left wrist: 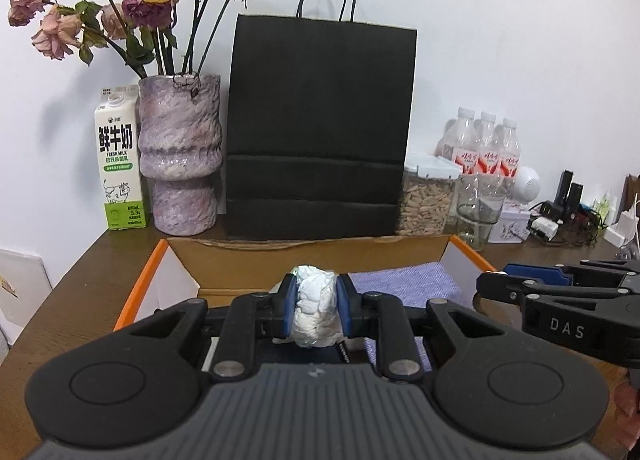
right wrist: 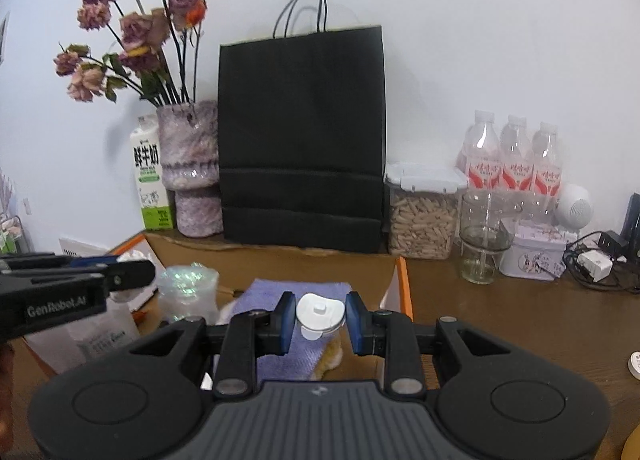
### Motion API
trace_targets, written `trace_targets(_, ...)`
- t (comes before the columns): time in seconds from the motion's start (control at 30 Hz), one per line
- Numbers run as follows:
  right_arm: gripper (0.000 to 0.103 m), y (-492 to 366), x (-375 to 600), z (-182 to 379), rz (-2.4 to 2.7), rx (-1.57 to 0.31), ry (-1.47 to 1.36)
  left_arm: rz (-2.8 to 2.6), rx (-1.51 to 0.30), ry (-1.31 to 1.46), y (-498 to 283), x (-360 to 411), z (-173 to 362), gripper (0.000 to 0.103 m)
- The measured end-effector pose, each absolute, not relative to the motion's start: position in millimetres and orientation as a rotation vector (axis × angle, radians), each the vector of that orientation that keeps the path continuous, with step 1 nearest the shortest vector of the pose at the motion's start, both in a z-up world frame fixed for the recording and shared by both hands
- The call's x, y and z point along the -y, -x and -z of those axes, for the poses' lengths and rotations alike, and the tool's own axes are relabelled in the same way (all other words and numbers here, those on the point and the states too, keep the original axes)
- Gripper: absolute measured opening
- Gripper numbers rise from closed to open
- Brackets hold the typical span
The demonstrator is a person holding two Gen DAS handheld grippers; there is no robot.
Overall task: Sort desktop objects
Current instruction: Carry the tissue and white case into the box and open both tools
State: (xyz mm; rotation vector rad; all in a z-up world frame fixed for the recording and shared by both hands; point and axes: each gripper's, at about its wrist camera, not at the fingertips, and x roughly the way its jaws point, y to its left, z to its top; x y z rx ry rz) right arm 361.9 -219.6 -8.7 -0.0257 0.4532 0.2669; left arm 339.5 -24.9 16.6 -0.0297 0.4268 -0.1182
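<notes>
Even, soft indoor light; sharp frames, fisheye-bent dark corners.

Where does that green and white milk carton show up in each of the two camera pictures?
Left wrist view: the milk carton stands at far left, beside the purple vase.
Right wrist view: carton left of centre, partly behind the vase.
Shared landmark: black paper bag.
</notes>
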Motion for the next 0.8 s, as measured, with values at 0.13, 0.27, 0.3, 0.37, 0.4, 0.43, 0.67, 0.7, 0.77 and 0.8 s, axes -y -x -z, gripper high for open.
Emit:
trace_targets(0.13,0.026,-363.2,218.5,12.2,-0.270,-0.462,0.031,0.118,-0.431,0.015,-340.3,26.2,-12.5,0.022)
trace_targets(0.27,0.026,-360.8,218.0,12.2,-0.276,-0.463,0.033,0.123,-0.432,-0.004,-339.6,29.1,-11.3,0.026)
trace_targets(0.3,0.026,-360.4,218.2,12.3,-0.281,-0.466,0.033,0.115,-0.430,-0.006,-338.8,29.5,-11.0,0.030)
trace_targets(0.37,0.041,-359.5,219.0,12.6,-0.287,-0.470,0.028,0.102,-0.432,-0.015,-338.4,30.0,-11.9,0.073)
trace_targets(0.4,0.048,-358.9,219.5,12.5,-0.281,-0.468,0.025,0.087,-0.423,-0.019,-337.3,30.0,-13.0,0.086)
trace_targets(0.43,0.063,-358.3,219.8,11.9,-0.275,-0.463,0.026,0.072,-0.409,-0.028,-335.7,30.2,-14.2,0.100)
trace_targets(0.67,0.103,-358.8,217.6,10.1,-0.204,-0.460,0.060,0.023,-0.381,-0.041,-331.0,27.3,-19.6,0.103)
trace_targets(0.7,0.103,-359.2,218.2,10.3,-0.213,-0.467,0.050,0.021,-0.388,-0.041,-332.0,26.9,-19.0,0.103)
trace_targets(0.77,0.103,-359.2,218.6,10.4,-0.222,-0.476,0.042,0.015,-0.398,-0.041,-333.7,26.0,-17.7,0.103)
trace_targets(0.8,0.103,-359.3,218.2,10.4,-0.221,-0.475,0.045,0.012,-0.401,-0.040,-334.2,25.5,-17.2,0.103)
